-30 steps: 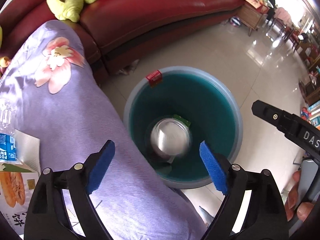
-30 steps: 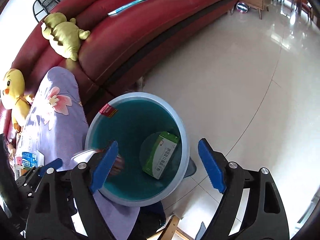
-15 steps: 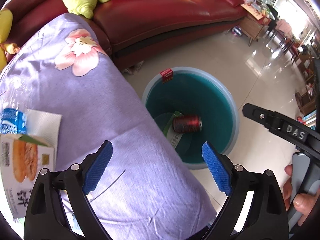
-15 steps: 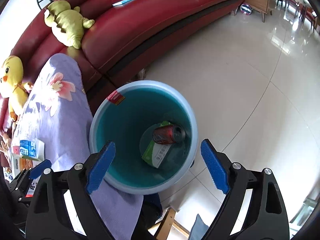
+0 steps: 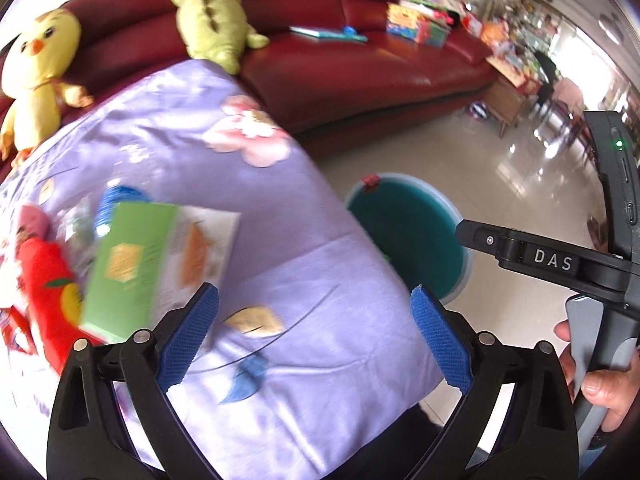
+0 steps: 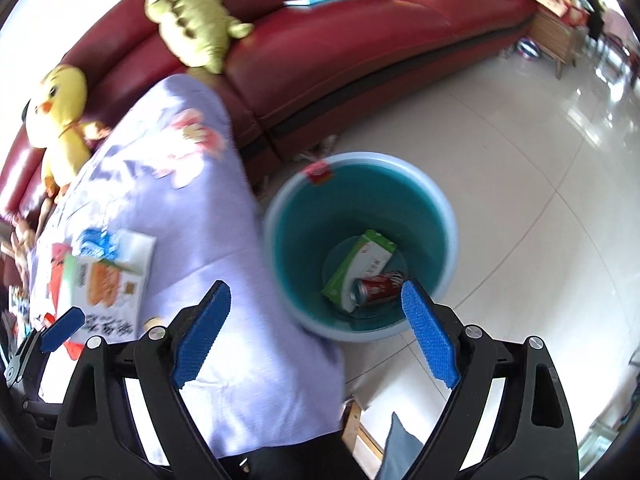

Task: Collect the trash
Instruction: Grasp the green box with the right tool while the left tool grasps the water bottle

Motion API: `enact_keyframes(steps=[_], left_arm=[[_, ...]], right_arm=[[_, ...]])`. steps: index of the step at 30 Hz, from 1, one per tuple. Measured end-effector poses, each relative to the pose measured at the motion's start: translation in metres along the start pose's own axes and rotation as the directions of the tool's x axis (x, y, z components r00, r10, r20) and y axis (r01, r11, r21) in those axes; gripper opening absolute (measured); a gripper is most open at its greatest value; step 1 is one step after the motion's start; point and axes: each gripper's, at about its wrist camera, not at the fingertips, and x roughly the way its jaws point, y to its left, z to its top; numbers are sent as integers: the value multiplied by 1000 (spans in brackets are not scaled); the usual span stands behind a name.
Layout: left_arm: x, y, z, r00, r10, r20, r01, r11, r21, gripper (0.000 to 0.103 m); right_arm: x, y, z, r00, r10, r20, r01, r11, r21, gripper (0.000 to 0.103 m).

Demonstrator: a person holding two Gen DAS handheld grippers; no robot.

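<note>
A blue bin (image 6: 360, 157) stands on the floor by the table, holding a red can (image 6: 378, 286) and a green-and-white box (image 6: 360, 266). My right gripper (image 6: 315, 284) hangs open above the table edge and the bin, nothing between its pads. My left gripper (image 5: 314, 290) is over the purple flowered cloth (image 5: 280, 240), its jaws opening and empty. On the cloth to its left lie a green box (image 5: 132, 268), a red packet (image 5: 48, 288) and a blue-labelled bottle (image 5: 116, 200), all blurred. In the left wrist view the cloth hides part of the bin (image 5: 436, 194).
A red sofa (image 6: 360, 40) curves behind the table, with a green plush (image 6: 192, 16) and a yellow chick plush (image 6: 60, 112) on it. Pale tiled floor (image 6: 540, 160) spreads right of the bin. A hand (image 5: 600, 392) holds the right gripper's handle.
The red can dropped into the bin and now lies beside the box. Both grippers rose and swung left from over the bin toward the table, and more of the trash on the cloth came into view.
</note>
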Motion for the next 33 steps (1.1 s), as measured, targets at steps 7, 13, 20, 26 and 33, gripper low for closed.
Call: enact_keyframes(steps=[7,13,20,26,33], left_arm=[[-37,71,-27,998,52,39,-47,991,-125,97],[-52,143,-52,993,106,54,-90,966,-244,97],[-54,216,-78,991,134,28,-114,922,-369,97],[-49,252,-93,992,129,6,-115,901,-418,97],[-45,268,-92,994,112,3,-99,887,-451,97]], right_arm=[[-5,82,-8,999,43,-19,-45,993,-111,83],[0,165,-15,997,60,-45,-68,976,-207,83],[21,244,-21,998,22,-65,-39,960,-278,83],[49,270,-20,995,-51,-90,24,958,-285,83],[69,266,-23,988,-71,-134,28,955,-295,83]])
